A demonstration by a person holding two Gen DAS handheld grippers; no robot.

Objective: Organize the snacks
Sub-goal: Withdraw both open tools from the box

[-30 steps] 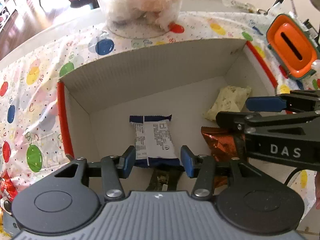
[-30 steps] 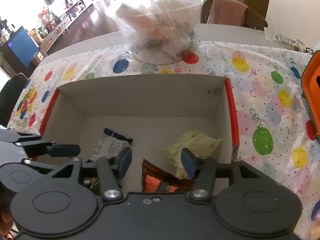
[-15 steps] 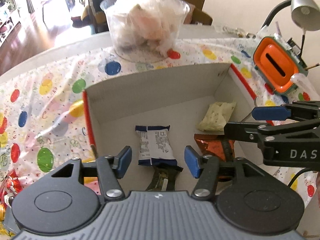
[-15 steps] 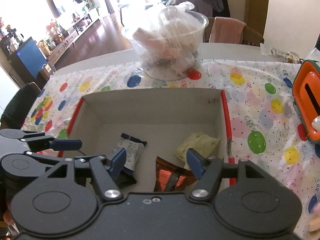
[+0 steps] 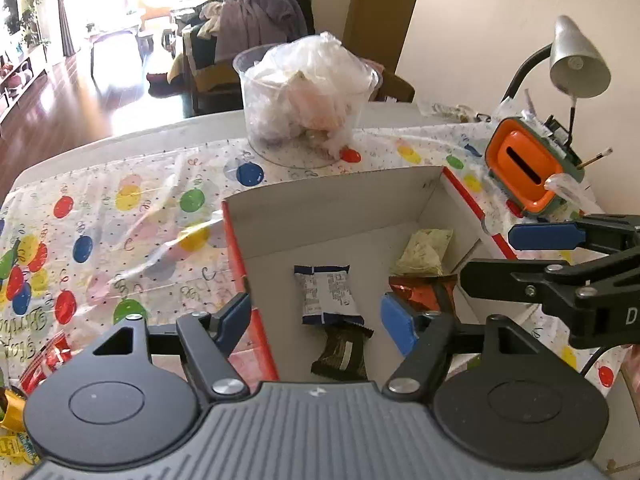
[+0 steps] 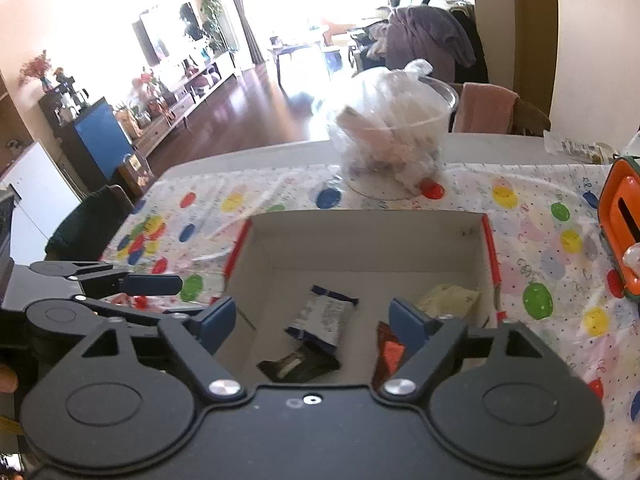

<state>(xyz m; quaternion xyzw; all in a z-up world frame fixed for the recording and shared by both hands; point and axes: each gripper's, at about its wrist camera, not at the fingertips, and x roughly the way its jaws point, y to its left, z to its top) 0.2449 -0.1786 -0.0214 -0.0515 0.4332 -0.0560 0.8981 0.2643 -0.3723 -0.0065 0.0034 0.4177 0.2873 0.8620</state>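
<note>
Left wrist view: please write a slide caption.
Open left gripper above a cardboard box holding four snack packets.

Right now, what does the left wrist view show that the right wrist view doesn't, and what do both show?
Only the left wrist view shows the silver desk lamp and red snack packets lying on the tablecloth outside the box. Only the right wrist view shows the blue cabinet across the room. Both show the cardboard box holding four snacks: a white and blue packet, a dark one, a copper one and a pale yellow one, plus the clear tub and orange container.
</note>
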